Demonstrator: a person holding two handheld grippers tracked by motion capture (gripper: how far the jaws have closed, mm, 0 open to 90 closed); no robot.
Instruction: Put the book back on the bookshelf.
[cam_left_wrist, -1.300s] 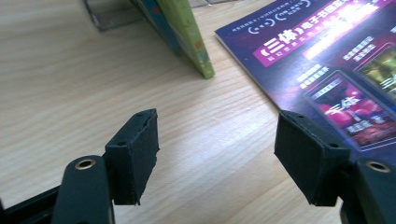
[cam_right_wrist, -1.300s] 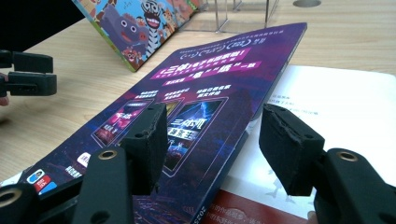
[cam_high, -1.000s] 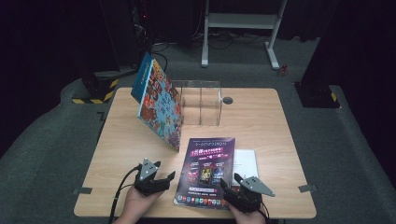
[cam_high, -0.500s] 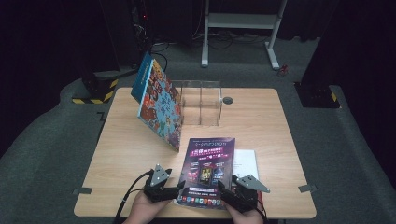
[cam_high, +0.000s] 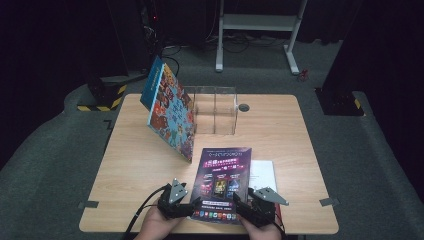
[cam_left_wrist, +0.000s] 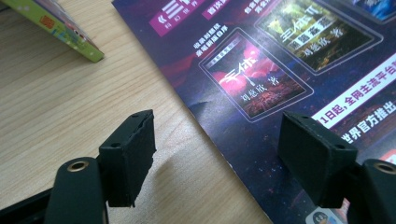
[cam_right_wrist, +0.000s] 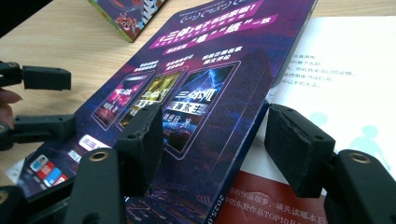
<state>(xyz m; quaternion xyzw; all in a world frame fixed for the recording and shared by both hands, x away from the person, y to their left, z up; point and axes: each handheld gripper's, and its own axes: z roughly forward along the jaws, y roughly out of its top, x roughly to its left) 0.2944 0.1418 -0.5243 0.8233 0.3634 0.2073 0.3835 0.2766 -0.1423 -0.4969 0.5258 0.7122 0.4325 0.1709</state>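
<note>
A purple booklet (cam_high: 223, 181) lies flat near the table's front edge, partly over a white sheet (cam_high: 263, 172). My left gripper (cam_high: 195, 204) is at the booklet's near-left corner. Its jaws stand open across the booklet's left edge (cam_left_wrist: 217, 126), one pad over bare wood and the other over the cover. My right gripper (cam_high: 238, 204) is at the near-right corner, also open (cam_right_wrist: 215, 114). It straddles the booklet's right edge, which stands slightly raised over the white sheet (cam_right_wrist: 336, 79). No pad presses on the purple booklet (cam_right_wrist: 196, 84). The left gripper (cam_right_wrist: 42, 100) shows at the left of the right gripper view.
A colourful picture book (cam_high: 169, 115) leans tilted against a clear acrylic holder (cam_high: 216, 111) at the back of the wooden table (cam_high: 280, 130). Its lower corner (cam_left_wrist: 70, 35) rests on the wood just left of the booklet. A red-printed sheet (cam_right_wrist: 261, 205) lies under the booklet's near-right corner.
My left gripper has slid right and a little toward the front edge, up to the booklet's left side. The right gripper and the booklet have stayed put.
</note>
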